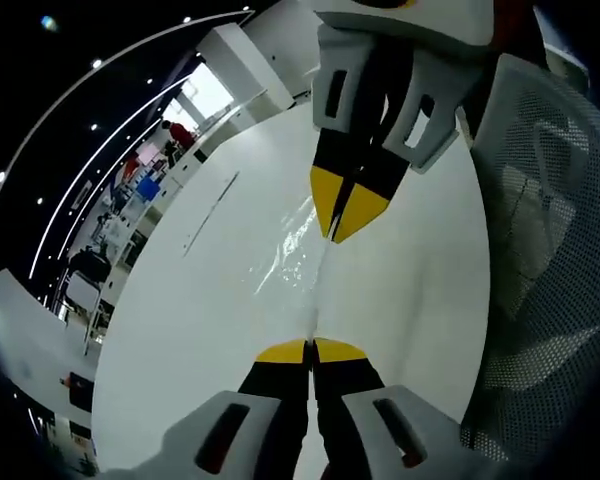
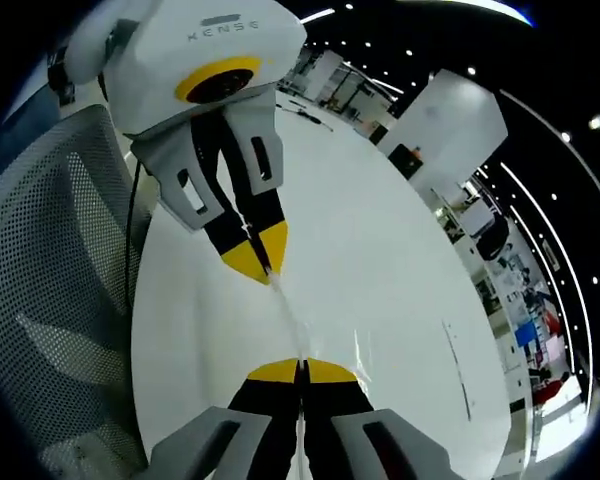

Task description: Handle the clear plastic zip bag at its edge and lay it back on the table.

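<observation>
Both grippers' jaws pinch the zip bag [image 1: 302, 255] edge, closed.

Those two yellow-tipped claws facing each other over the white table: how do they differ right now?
Little differs. The left gripper pinches one end of the clear plastic zip bag; the right gripper pinches the opposite end. A mesh chair sits beside the left one; the right one has the table's open side around it. Both are shut, yellow-tipped, and share the stretched bag.
</observation>
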`<state>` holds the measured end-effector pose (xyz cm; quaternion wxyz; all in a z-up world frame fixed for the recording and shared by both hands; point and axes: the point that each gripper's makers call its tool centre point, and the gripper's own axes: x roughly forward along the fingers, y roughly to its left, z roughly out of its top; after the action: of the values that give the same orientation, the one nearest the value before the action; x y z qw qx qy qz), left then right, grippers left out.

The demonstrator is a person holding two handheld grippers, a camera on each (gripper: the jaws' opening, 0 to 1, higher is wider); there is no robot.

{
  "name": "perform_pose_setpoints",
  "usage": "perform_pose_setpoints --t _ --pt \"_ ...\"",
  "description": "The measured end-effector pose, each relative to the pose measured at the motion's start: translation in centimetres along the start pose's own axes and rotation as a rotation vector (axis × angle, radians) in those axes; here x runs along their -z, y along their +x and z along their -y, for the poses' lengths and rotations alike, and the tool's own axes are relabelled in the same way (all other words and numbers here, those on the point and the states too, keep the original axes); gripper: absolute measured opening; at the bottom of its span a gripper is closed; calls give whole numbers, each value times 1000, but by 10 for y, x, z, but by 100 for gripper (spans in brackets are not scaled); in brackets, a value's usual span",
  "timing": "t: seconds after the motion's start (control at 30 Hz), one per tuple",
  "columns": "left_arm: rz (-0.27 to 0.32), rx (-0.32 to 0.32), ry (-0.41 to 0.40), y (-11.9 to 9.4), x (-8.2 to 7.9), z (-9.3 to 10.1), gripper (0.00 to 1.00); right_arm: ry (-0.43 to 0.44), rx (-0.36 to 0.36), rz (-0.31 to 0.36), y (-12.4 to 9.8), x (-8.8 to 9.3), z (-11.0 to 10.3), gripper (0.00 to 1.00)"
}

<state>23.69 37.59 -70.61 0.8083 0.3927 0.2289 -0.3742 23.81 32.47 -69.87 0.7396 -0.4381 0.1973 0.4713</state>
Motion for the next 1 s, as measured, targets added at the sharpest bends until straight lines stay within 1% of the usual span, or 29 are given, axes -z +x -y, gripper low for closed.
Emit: perform_pose_setpoints --t 0.13,0.33,0.5,0.67,0.77,0.83,1.0 --pt "10 9 -5 -1 -1 1 0 6 2 7 -2 1 0 0" --pt "9 15 -6 -1 -1 0 0 0 -2 11 -3 1 -2 0" --pt "11 18 -11 -3 -3 0 0 29 3 18 -2 4 2 0" --pt "6 24 -1 -3 -2 1 0 28 7 20 -6 4 3 0" --pt "6 24 -13 -2 -2 1 0 36 6 19 -7 5 4 0" --pt "9 23 -11 -2 -3 0 0 27 6 16 -4 7 5 0" --pt "7 34 5 0 -4 0 0 40 10 17 -4 8 7 0"
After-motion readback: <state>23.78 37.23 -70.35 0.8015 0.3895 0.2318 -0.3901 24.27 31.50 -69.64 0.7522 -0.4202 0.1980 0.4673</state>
